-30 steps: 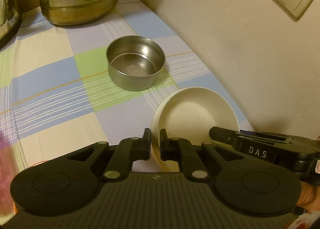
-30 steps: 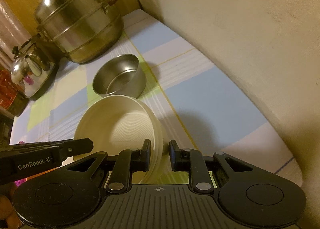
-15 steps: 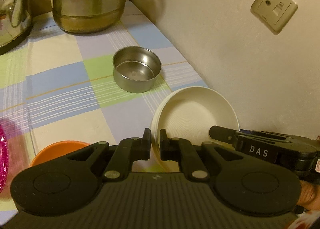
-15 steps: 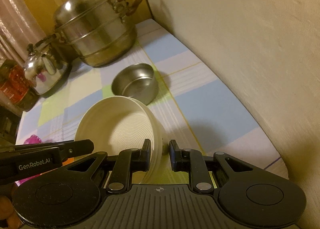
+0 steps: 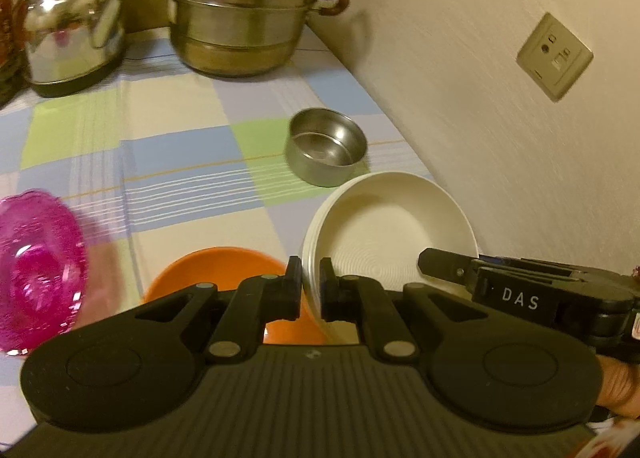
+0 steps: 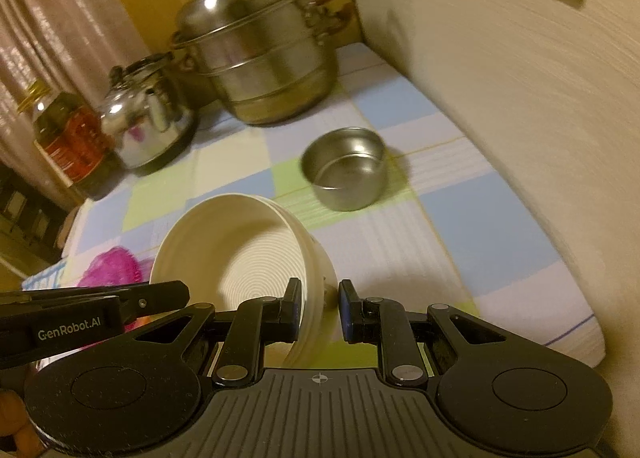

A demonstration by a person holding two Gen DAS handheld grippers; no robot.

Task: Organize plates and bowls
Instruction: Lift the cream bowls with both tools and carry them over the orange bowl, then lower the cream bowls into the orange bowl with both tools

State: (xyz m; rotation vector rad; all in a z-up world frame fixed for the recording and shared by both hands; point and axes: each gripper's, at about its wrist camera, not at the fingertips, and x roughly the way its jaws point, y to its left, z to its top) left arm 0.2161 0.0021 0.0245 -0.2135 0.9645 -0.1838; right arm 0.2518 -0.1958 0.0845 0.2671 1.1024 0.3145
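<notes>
A white ribbed bowl (image 5: 384,230) is held in the air between both grippers, tilted. My left gripper (image 5: 311,284) is shut on its left rim. My right gripper (image 6: 319,300) is shut on its right rim; the bowl (image 6: 240,254) shows in the right wrist view too. A small steel bowl (image 5: 326,145) stands on the checked tablecloth beyond it, also in the right wrist view (image 6: 346,167). An orange bowl (image 5: 216,274) sits just below my left gripper. A pink glass dish (image 5: 38,262) lies at the left.
A large steel steamer pot (image 5: 248,5) and a steel kettle (image 5: 72,21) stand at the back of the table. An oil bottle (image 6: 64,137) stands left of the kettle. The wall (image 5: 500,117) with sockets runs along the table's right side.
Both grippers have lifted and pulled back with the white bowl. The steel bowl now looks farther away, and the orange bowl and pink dish have come into view.
</notes>
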